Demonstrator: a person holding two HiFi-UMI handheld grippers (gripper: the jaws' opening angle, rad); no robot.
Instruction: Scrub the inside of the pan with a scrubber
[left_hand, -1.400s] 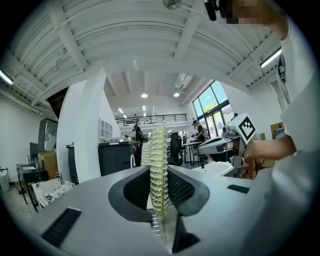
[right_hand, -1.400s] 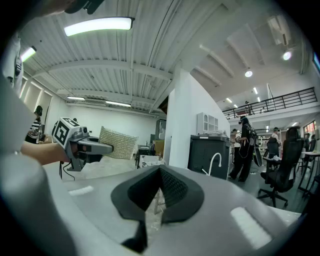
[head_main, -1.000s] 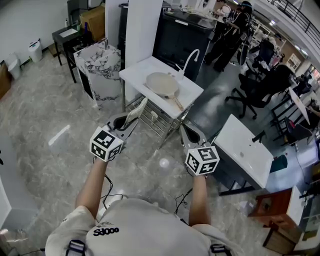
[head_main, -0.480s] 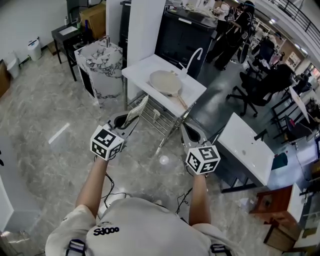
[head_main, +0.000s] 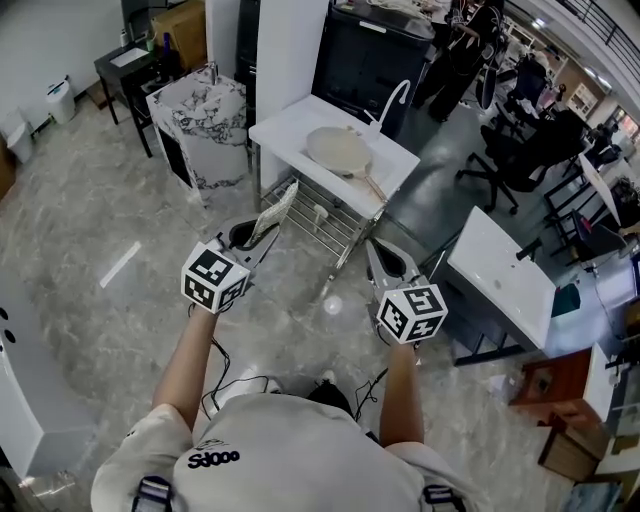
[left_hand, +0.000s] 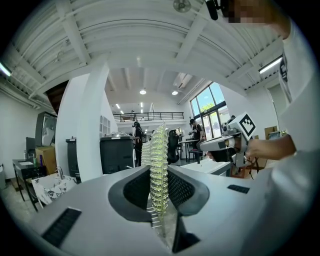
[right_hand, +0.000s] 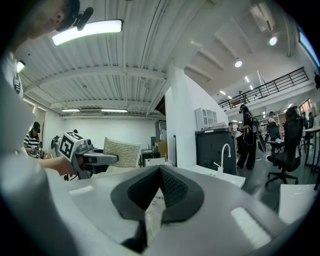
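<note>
Head view: pan (head_main: 338, 150) lying on white table (head_main: 285, 125), handle pointing down-right. Left gripper (head_main: 255, 238) clamping scrubber (head_main: 273, 218), long axis aiming at table. Pan sitting slightly higher in frame than second ago. Wire rack (head_main: 318, 225) standing under table's near edge.
Left gripper view: scrubber standing edge-on, upright.
Right gripper view: right gripper (right_hand: 159, 172) jaws pressing together, empty.

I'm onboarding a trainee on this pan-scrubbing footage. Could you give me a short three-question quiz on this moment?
1. True or false: the pale woven mesh scrubber is clamped in the left tongs.
2. Where does the round cream pan with the wooden handle lie? A) on the floor B) on the white table with the faucet C) in the left tongs
3. Fill in: the right tongs are shut and ____.
Key: 1 true; 2 B; 3 empty.
</note>
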